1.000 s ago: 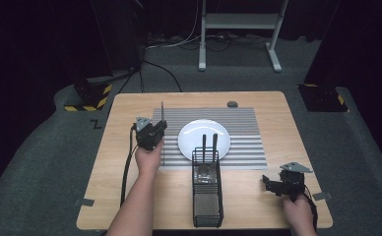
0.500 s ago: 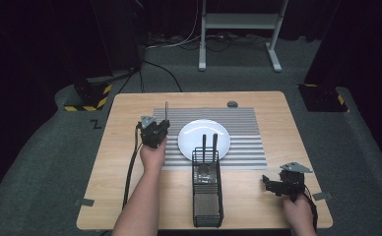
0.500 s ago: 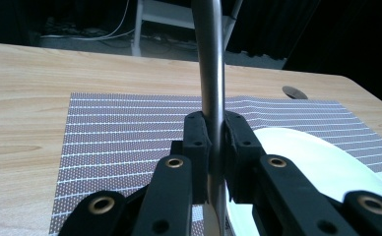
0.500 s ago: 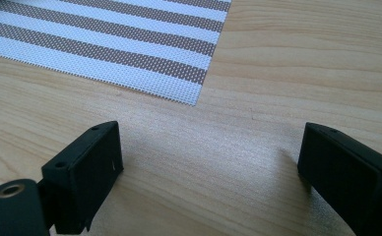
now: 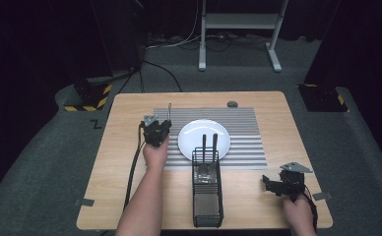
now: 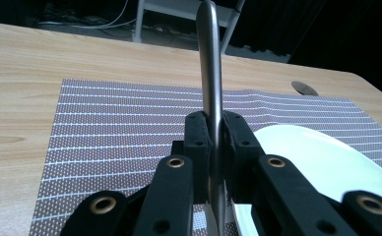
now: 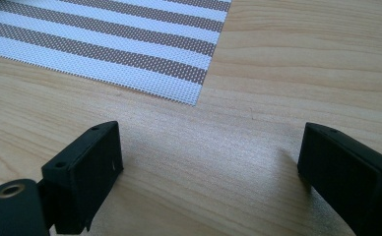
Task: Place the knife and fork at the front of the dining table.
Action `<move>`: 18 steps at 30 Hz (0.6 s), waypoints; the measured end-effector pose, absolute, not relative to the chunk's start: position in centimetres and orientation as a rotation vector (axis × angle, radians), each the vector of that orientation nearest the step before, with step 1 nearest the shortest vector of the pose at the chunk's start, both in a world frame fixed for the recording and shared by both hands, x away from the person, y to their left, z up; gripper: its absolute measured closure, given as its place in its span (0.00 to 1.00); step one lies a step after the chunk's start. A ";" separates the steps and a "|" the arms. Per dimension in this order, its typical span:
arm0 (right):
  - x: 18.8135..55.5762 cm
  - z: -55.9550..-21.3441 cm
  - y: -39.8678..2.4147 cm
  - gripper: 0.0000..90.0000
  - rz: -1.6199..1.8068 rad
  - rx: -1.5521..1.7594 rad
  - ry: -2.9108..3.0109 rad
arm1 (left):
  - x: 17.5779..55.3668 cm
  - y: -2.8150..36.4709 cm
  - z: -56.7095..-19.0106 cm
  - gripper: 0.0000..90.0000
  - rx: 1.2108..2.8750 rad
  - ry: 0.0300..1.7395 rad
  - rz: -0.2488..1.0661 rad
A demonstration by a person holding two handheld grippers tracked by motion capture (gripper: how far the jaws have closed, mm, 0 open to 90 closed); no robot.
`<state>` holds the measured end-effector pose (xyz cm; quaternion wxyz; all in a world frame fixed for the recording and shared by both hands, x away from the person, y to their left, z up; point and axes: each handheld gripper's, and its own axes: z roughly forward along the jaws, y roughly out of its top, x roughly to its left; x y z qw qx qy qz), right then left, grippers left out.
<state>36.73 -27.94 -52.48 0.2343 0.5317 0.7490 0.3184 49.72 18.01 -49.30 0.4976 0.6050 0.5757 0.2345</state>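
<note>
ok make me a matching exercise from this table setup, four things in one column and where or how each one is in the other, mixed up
Things:
1. left gripper
2. right gripper
3. white plate
4. black mesh caddy

States or places:
a. jaws wide apart over bare wood
b. lying on the striped placemat
c. shut on a metal utensil handle
d. at the table's near edge, with two dark handles sticking up

Pairs: 1-c, 2-a, 3-b, 4-d
</note>
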 end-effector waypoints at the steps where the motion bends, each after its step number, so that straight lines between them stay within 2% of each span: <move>1: 36.7 -52.5 -27.9 0.10 0.874 1.460 2.056 | 49.8 18.0 -49.4 0.91 1.460 1.400 0.563; 18: 36.7 -52.5 -27.9 0.11 0.874 1.460 2.056 | 50.6 18.0 -50.2 0.91 1.468 1.438 0.543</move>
